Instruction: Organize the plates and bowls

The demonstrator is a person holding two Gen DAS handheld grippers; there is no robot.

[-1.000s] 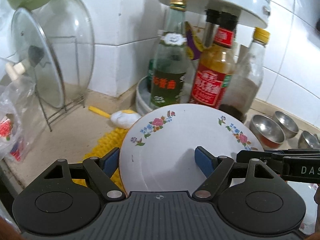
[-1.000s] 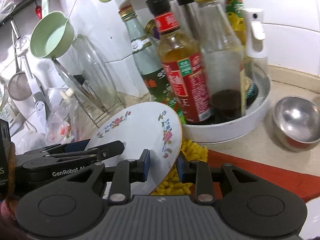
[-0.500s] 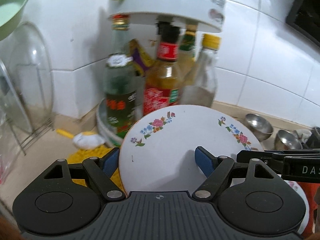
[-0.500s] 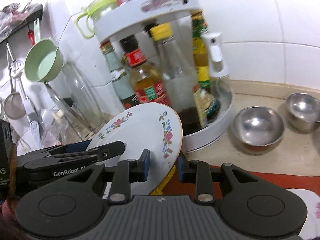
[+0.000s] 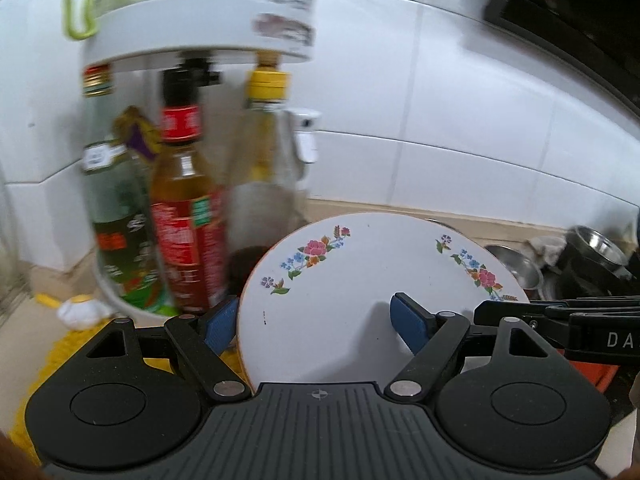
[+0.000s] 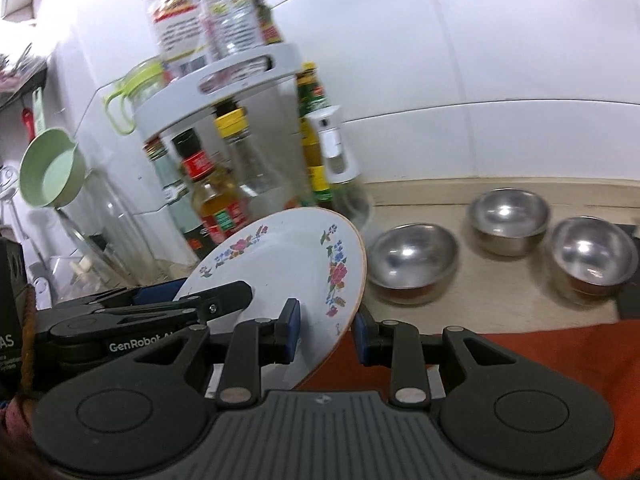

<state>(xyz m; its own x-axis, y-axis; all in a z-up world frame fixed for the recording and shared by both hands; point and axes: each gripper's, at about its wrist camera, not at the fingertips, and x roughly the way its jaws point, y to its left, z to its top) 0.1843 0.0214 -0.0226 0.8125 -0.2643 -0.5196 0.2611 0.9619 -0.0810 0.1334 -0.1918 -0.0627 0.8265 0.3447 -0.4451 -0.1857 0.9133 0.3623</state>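
Two claws shared one floral plate — right claw pinched its rim, left claw straddled it wide — three steel bowls sat far right on the bench.

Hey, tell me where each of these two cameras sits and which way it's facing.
Left wrist: on the left gripper, facing the floral plate and bottles; its fingers straddle the plate.
Right wrist: on the right gripper, facing three steel bowls; its fingers pinch the plate's rim.
Shared: the plate, the bottle rack, and each shows the other gripper.
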